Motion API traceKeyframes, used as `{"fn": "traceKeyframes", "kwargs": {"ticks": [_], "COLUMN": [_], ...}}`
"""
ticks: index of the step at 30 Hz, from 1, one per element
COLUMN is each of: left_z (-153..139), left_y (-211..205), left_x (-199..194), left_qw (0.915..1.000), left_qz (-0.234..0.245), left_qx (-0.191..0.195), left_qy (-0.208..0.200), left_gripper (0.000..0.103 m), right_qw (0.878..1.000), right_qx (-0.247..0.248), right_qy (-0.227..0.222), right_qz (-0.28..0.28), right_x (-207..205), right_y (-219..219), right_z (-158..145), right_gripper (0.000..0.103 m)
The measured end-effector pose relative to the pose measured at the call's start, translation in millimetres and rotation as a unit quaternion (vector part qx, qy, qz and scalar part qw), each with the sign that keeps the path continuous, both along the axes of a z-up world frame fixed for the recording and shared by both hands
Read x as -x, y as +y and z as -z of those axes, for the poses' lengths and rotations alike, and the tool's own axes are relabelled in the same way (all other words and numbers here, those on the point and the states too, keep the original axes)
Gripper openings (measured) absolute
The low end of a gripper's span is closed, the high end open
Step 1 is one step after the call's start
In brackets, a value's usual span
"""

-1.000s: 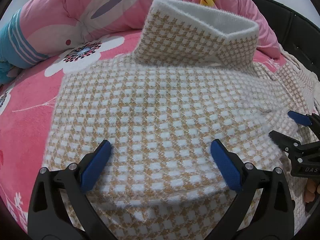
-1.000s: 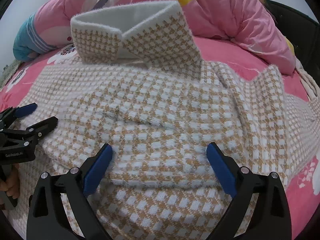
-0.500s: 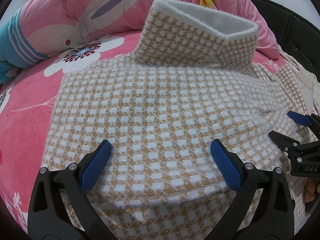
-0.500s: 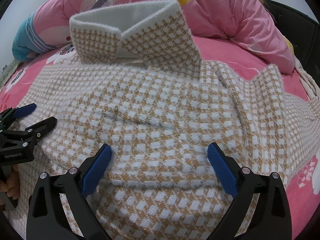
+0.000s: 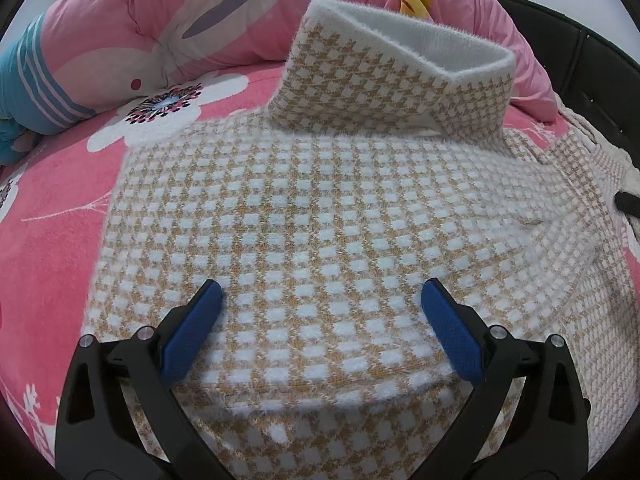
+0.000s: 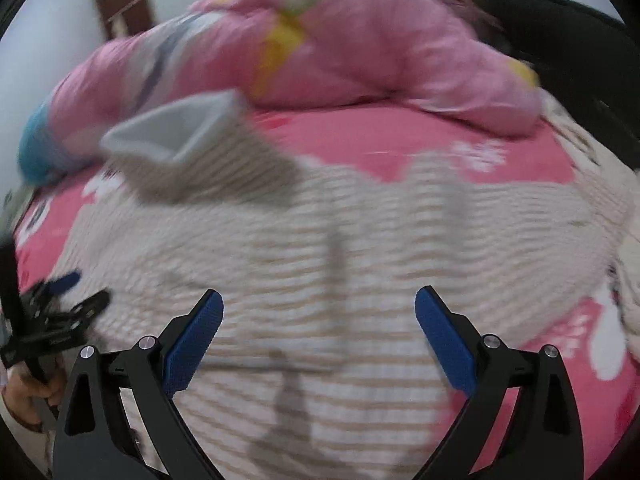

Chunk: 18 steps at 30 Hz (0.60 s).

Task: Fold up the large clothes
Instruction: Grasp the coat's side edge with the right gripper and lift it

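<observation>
A tan-and-white houndstooth sweater [image 5: 320,216] lies spread on the pink bed, its tall collar [image 5: 396,80] standing up at the far end. A folded layer rests on top near me. My left gripper [image 5: 320,320] hovers open just above that layer, blue pads wide apart, holding nothing. In the blurred right wrist view the sweater [image 6: 340,272] fills the middle and the collar [image 6: 180,136] sits far left. My right gripper [image 6: 318,320] is open over the cloth, empty. The left gripper [image 6: 60,312] appears at that view's left edge, with a hand below it.
A pink floral bedsheet [image 5: 52,216] lies under the sweater. A bunched pink quilt [image 5: 180,20] runs along the far side, also seen as quilt [image 6: 340,48]. A black bed frame [image 5: 592,80] curves at the right. A dark tip [image 5: 628,204] pokes in at the right edge.
My right gripper has swung quickly rightward and back, blurring its view; the collar now sits far left there. It has nearly left the left wrist view. The left gripper stays put.
</observation>
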<state>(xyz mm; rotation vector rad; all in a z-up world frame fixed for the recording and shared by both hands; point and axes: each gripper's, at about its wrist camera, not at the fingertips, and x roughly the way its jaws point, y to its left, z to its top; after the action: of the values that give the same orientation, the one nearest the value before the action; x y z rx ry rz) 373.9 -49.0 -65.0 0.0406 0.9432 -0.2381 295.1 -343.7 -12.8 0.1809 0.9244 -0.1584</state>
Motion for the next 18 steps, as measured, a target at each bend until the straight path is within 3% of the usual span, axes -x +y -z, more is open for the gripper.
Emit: {"fn": "traceKeyframes", "kwargs": {"ticks": [9,18], "left_z": [-0.4,-0.2], "left_y": [-1.4,-1.2], "left_x": [-1.1,-1.6], "left_qw": [1.0,1.0], "left_qz": [0.0,0.0], "left_qx": [0.0,0.001], "left_qy": [0.0,-0.002], "left_gripper": [0.097,0.097], "right_qw": [0.983,0.967], "right_qx": [-0.07,-0.112], "right_qy": [0.001,-0.017], "right_qz": [0.171,0.23], "right_x": [22.2,10.4], "right_y": [-189.4,-301.7], "right_z": [-13.4,-18.2], "right_gripper": [0.094,0.075]}}
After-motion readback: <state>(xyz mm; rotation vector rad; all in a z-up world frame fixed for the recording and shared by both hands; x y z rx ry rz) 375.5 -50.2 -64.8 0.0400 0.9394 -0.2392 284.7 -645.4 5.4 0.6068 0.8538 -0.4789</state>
